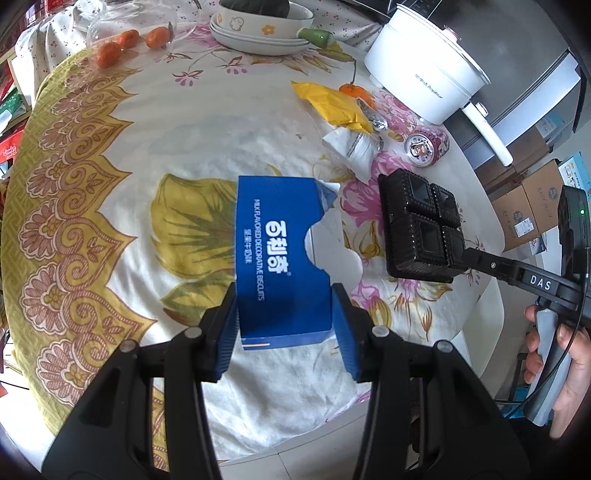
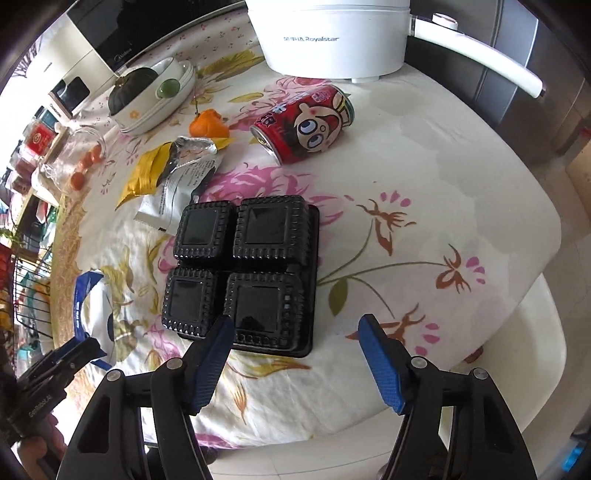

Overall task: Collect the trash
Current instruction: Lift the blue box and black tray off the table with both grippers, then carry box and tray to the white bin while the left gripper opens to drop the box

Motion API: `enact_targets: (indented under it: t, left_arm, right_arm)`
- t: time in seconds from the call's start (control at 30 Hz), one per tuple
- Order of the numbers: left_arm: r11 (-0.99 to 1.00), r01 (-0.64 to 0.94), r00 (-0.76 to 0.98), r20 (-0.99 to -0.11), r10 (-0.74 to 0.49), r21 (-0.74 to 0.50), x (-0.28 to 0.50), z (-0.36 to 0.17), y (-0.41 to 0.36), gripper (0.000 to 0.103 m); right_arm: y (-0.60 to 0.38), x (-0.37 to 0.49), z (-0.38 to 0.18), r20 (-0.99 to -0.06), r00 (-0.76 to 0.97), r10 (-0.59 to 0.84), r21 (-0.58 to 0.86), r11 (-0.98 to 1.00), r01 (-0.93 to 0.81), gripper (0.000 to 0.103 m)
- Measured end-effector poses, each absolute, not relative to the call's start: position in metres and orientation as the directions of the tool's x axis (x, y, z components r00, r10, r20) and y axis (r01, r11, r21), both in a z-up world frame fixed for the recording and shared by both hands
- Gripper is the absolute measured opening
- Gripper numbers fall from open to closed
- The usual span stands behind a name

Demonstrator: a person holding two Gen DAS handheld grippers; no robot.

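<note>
A torn blue biscuit box [image 1: 280, 258] lies on the flowered tablecloth. My left gripper [image 1: 286, 332] has its blue pads on either side of the box's near end; the left pad touches it and a thin gap shows at the right pad. A black plastic four-cell tray [image 2: 247, 266] lies before my right gripper [image 2: 295, 350], which is open with its left pad over the tray's near edge. The tray also shows in the left wrist view [image 1: 421, 225]. Beyond lie a red can [image 2: 306, 122], a yellow wrapper [image 1: 332, 105] and a white wrapper [image 2: 177, 192].
A white electric pot [image 2: 332, 33] stands at the back. Stacked bowls [image 1: 258, 26] and small oranges [image 1: 110, 53] sit at the far side. An orange peel [image 2: 207, 123] lies near the wrappers. The table edge [image 2: 535, 295] runs along the right; cardboard boxes [image 1: 524, 206] stand beyond it.
</note>
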State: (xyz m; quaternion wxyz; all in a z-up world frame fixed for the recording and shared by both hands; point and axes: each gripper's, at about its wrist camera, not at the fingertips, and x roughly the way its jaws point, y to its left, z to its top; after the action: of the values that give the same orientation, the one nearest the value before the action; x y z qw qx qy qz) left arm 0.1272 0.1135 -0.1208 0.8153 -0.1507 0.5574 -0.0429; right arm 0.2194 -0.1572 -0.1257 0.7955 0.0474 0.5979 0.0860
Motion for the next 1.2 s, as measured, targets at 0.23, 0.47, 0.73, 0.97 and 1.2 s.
enact_targets:
  t: [0.23,0.47,0.73,0.97,1.2]
  left_arm:
    - [0.947,-0.107,0.375,-0.895,-0.243,-0.302,0.126,-0.123,0.113,0.049]
    - [0.948,-0.097,0.372,-0.895,-0.247,-0.302,0.119,-0.123,0.11,0.049]
    - [0.943,-0.068,0.39,-0.879,-0.275,-0.325,0.106,-0.114,0.094,0.049]
    - [0.943,-0.053,0.393,-0.875,-0.283,-0.329,0.094,-0.111,0.086,0.049]
    - [0.944,-0.063,0.388,-0.879,-0.277,-0.325,0.09,-0.114,0.084,0.049]
  right_arm:
    - [-0.159,0.231,-0.141,-0.905,0.312,0.289,0.291,0.956,-0.043,0.069]
    - [-0.161,0.211,-0.149,-0.911,0.284,0.3,0.291,0.954,-0.074,0.066]
    - [-0.193,0.175,-0.148,-0.92,0.261,0.293,0.287,0.956,-0.062,0.063]
    - [-0.211,0.151,-0.165,-0.91,0.231,0.345,0.355,0.935,0.005,0.081]
    - [-0.224,0.147,-0.179,-0.823,0.207,0.529,0.548,0.836,0.042,0.063]
